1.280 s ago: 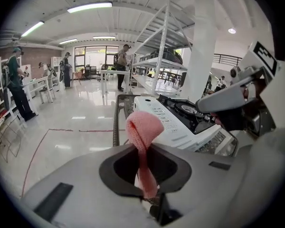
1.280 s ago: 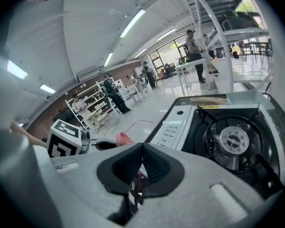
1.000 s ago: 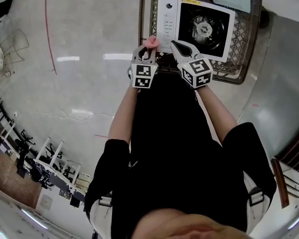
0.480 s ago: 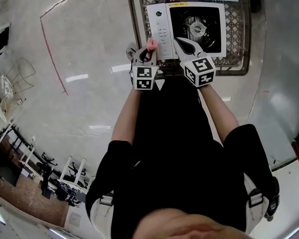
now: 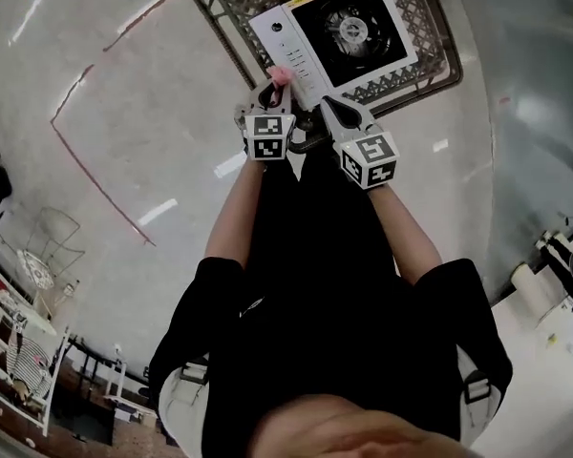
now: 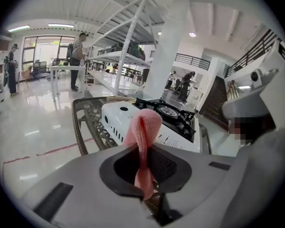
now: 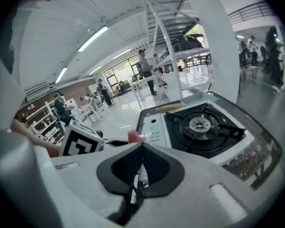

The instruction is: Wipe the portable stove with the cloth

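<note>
A white portable stove (image 5: 339,36) with a black burner top (image 5: 351,29) rests on a wicker stand (image 5: 415,65); it also shows in the left gripper view (image 6: 154,122) and in the right gripper view (image 7: 194,127). My left gripper (image 5: 271,92) is shut on a folded pink cloth (image 6: 143,146), whose tip (image 5: 280,73) pokes out close to the stove's near left edge. My right gripper (image 5: 332,111) is shut with nothing between its jaws, held just short of the stove's near edge, beside the left one.
The wicker stand's rim (image 6: 80,122) surrounds the stove. Glossy floor with a red tape line (image 5: 86,151) lies to the left. Metal shelving (image 6: 128,56) and a white pillar (image 6: 168,46) stand behind the stove. People (image 6: 77,56) stand far off.
The head view has swung, so the stove and stand now sit tilted at the top. Both grippers stay side by side at the stove's near edge, the cloth still held.
</note>
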`<state>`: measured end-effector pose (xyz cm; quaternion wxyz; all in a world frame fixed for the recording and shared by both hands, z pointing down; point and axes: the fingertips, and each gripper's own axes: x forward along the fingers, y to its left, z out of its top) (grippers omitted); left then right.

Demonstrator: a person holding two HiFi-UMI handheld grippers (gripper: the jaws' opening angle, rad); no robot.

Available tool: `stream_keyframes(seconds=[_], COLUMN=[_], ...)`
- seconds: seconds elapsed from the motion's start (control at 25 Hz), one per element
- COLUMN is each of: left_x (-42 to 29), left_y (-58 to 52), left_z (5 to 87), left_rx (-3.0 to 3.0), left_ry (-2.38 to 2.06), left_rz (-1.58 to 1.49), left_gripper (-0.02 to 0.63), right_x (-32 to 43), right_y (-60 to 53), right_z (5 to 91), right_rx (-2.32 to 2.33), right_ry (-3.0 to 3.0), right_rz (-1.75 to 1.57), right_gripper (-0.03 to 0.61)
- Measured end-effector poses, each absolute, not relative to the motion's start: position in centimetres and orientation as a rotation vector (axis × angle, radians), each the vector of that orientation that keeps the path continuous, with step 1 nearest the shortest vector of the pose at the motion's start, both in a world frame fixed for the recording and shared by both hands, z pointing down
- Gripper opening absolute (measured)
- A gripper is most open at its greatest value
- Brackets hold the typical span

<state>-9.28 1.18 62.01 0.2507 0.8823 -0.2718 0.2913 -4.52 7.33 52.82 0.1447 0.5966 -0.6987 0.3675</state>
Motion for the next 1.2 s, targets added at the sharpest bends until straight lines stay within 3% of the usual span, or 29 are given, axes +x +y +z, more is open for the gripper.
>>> stream_keyframes(seconds=[0.64,1.2], left_x=[-6.9,-8.1], left_y=[0.8,0.9], left_z=[62.3,61.6], left_rx=[2.505,2.524], left_ry=[-0.592,-0.453], left_rz=[0.924,0.908], left_gripper=[0.031,0.031], right_x=[-1.6,-6.5], right_y=[12.3,12.1], right_z=[50.9,52.4], right_rx=[2.023,2.149], right_ry=[-1.904,-1.734], right_rz=[1.015,1.119], right_gripper=[0.003,0.003])
